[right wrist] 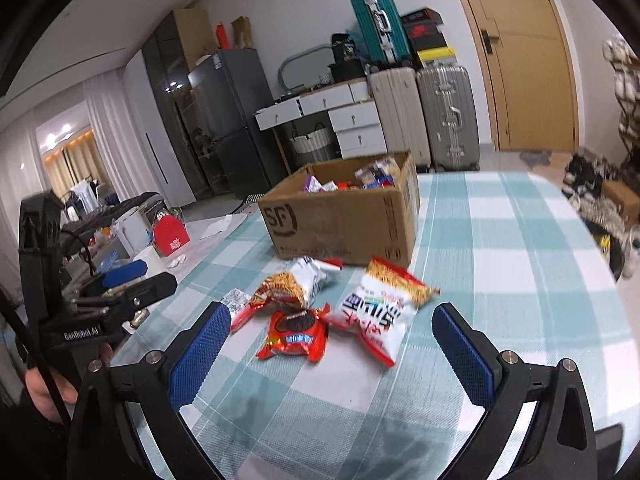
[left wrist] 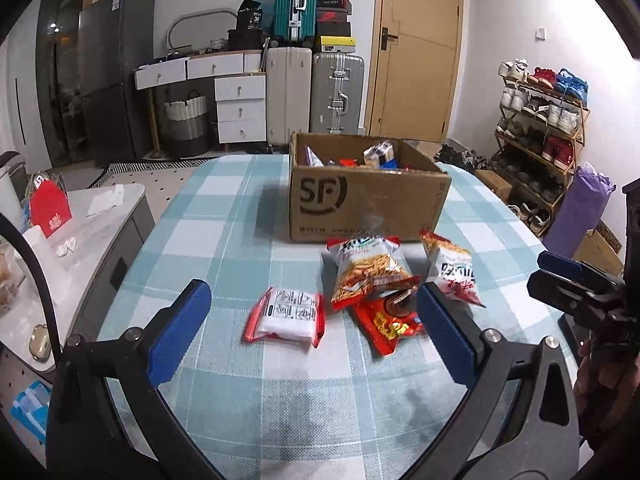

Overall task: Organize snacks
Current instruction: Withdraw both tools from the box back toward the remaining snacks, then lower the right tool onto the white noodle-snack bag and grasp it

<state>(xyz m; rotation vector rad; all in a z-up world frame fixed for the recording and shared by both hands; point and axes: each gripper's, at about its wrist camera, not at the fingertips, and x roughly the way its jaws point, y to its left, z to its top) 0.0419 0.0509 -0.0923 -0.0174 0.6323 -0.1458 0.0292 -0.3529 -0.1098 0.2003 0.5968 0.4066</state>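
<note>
Presently, four snack packets (left wrist: 370,276) lie at frame centre on the checked surface (left wrist: 224,240), just before the cardboard box (left wrist: 360,204) (already holding snacks). Both the left gripper (left wrist: 314,318) and right gripper (right wrist: 326,344) hover with jaws released, grasping nothing.

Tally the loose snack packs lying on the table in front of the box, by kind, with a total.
Noodle-snack bags: 2
Red cookie pack: 1
White pack with red ends: 1
Total: 4
</note>
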